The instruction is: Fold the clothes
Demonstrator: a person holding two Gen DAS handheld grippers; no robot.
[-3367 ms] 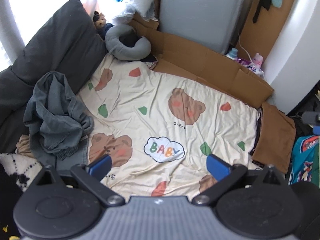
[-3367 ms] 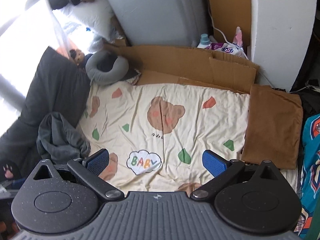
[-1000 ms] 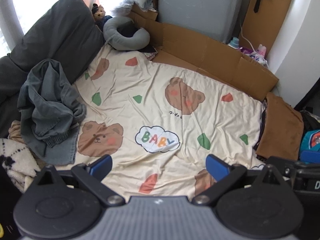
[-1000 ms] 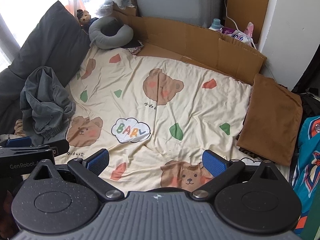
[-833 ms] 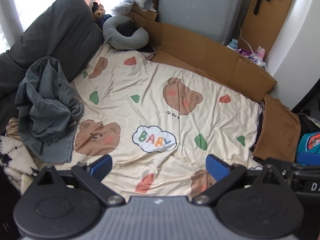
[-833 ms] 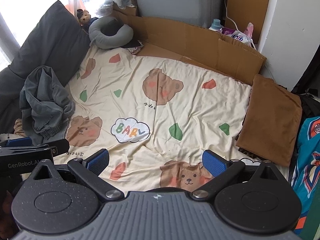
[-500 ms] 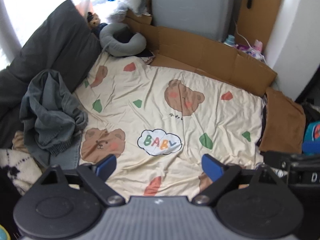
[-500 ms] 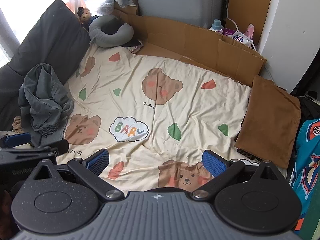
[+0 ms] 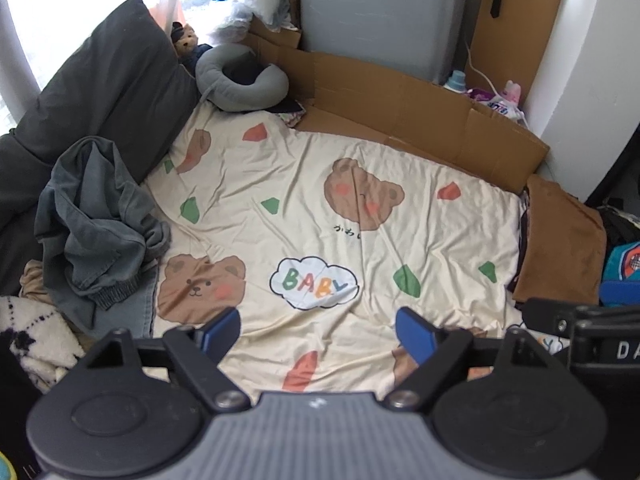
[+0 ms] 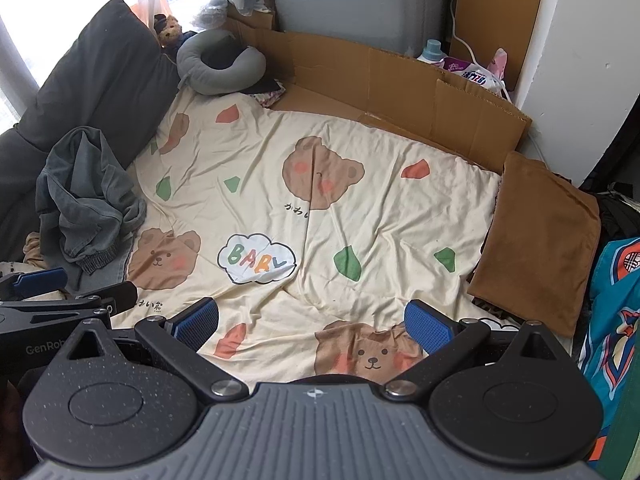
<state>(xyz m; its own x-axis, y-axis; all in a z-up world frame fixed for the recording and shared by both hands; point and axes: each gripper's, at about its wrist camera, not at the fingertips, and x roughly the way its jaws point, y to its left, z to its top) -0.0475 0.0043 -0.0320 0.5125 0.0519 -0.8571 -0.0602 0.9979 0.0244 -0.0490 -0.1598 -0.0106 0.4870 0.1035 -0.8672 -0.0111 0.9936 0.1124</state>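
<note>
Clothes wait in a crumpled heap at the left edge of the bed: a grey-green sweatshirt (image 9: 96, 224) (its ribbed cuff hangs toward the near side) lies bunched on top of a pale denim piece (image 9: 132, 304), against a dark grey cushion (image 9: 108, 88). Beside the heap spreads a cream bear-print sheet (image 9: 328, 216), wrinkled, with a "BABY" cloud near its middle.

Above the sheet's near edge hangs the left gripper (image 9: 318, 330), its blue pads well apart with nothing between them, its jaws closing a little at this moment. Just to its right, the right gripper (image 10: 314, 324) stands with jaws spread wide and equally empty, a printed bear face showing between its fingers. Neither tool touches the clothes.

At the sheet's far end lies a grey neck pillow (image 9: 240, 80) with a small teddy bear (image 9: 185, 40) behind it. Flattened cardboard (image 9: 420, 112) lines the far side, and a brown folded cloth (image 9: 560, 248) sits at the right edge.
</note>
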